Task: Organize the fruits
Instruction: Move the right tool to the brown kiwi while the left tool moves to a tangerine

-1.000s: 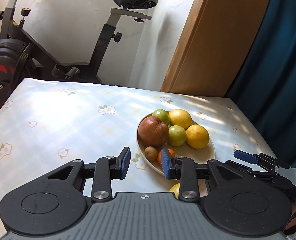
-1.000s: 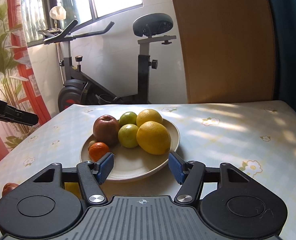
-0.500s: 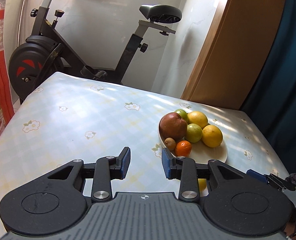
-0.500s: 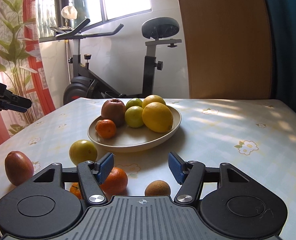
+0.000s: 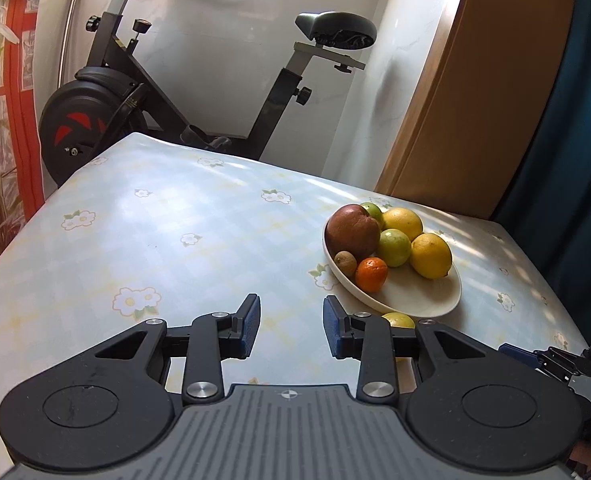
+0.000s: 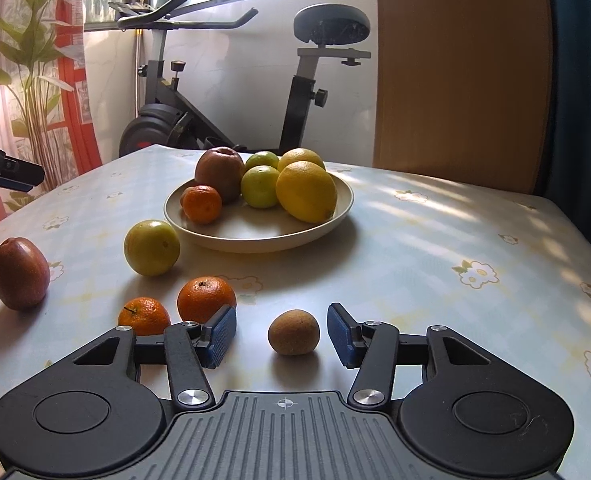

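- A bowl (image 6: 337, 210) sits mid-surface (image 6: 435, 248), with fruit piled in it.
- Before the bowl, five loose fruits lie on the surface.
- The kiwi (image 6: 293, 332) lies nearest, right of two oranges (image 6: 206, 298).
- An exercise bike (image 6: 231, 92) stands behind the surface.

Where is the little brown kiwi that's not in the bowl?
In the right wrist view, the kiwi sits on the table between the open right gripper's fingers, just right of the bigger orange.
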`<state>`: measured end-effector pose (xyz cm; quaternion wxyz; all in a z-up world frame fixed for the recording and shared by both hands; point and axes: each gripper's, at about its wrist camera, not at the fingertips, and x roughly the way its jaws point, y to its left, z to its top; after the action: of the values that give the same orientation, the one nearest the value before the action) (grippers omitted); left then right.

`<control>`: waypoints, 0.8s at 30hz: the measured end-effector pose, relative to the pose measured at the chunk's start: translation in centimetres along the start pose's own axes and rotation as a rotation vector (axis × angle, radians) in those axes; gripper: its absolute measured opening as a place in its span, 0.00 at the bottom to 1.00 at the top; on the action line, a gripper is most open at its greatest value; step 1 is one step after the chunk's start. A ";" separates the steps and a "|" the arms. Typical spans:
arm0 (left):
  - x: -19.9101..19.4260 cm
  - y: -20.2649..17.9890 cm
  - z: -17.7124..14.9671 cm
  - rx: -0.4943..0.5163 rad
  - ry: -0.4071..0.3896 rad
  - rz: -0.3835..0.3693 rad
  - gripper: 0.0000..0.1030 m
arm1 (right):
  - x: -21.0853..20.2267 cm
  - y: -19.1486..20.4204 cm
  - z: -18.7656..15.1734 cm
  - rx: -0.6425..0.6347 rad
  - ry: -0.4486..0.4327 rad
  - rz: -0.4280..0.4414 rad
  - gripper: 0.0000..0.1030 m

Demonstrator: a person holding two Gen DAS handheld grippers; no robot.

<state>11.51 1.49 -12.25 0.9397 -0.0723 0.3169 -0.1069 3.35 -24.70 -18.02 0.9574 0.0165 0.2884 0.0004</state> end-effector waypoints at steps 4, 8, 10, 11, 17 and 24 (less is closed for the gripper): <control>-0.4 -0.8 -0.8 0.022 -0.017 -0.006 0.36 | 0.5 0.2 -0.1 -0.033 0.026 -0.008 0.29; -0.6 -1.7 -1.7 0.044 -0.016 -0.024 0.36 | 0.9 0.9 -0.1 -0.074 0.047 -0.008 0.27; -0.8 -2.1 -2.0 0.065 -0.015 -0.027 0.36 | 0.8 0.8 -0.2 -0.073 0.040 0.002 0.26; -0.8 -2.3 -2.1 0.070 -0.016 -0.027 0.36 | 0.7 0.7 -0.2 -0.068 0.035 0.009 0.26; -0.9 -3.2 -2.9 0.100 0.015 -0.058 0.36 | 0.1 -0.2 -0.1 -0.025 -0.002 0.042 0.26; -1.3 -4.5 -3.2 0.163 0.032 -0.086 0.40 | 0.0 -0.4 -0.1 -0.017 -0.017 0.049 0.26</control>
<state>7.86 -2.73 -13.16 0.9319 -0.0075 0.3185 -0.1736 3.32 -25.09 -18.09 0.9596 0.0154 0.2798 0.0260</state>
